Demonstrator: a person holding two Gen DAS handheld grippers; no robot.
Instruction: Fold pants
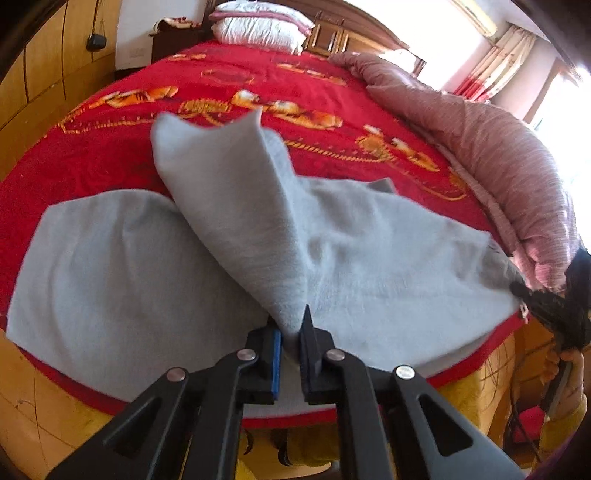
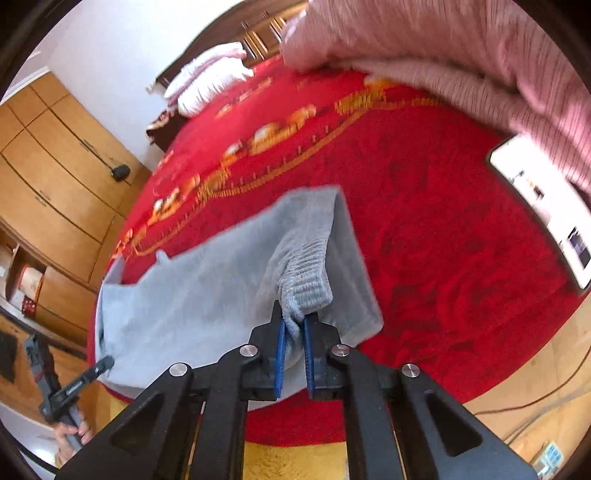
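Grey fleece pants (image 1: pixel 369 258) lie spread across the near part of a red bed blanket (image 1: pixel 122 158). My left gripper (image 1: pixel 291 328) is shut on a pinched edge of the pants, and a grey flap rises from it in a cone. In the right wrist view my right gripper (image 2: pixel 295 325) is shut on the ribbed band (image 2: pixel 306 280) at the pants' end, lifting it off the blanket. Each gripper shows in the other's view: the right gripper (image 1: pixel 524 291) at the cloth's right edge, the left gripper (image 2: pixel 107 363) at its lower left corner.
A pink striped quilt (image 1: pixel 498 155) is bunched along the bed's right side. Pillows (image 1: pixel 258 26) sit at the headboard. A white phone (image 2: pixel 546 221) lies on the blanket near the quilt. Wooden wardrobes (image 2: pixel 55 166) stand to the left. The bed's near edge (image 1: pixel 480 373) drops to a yellow skirt.
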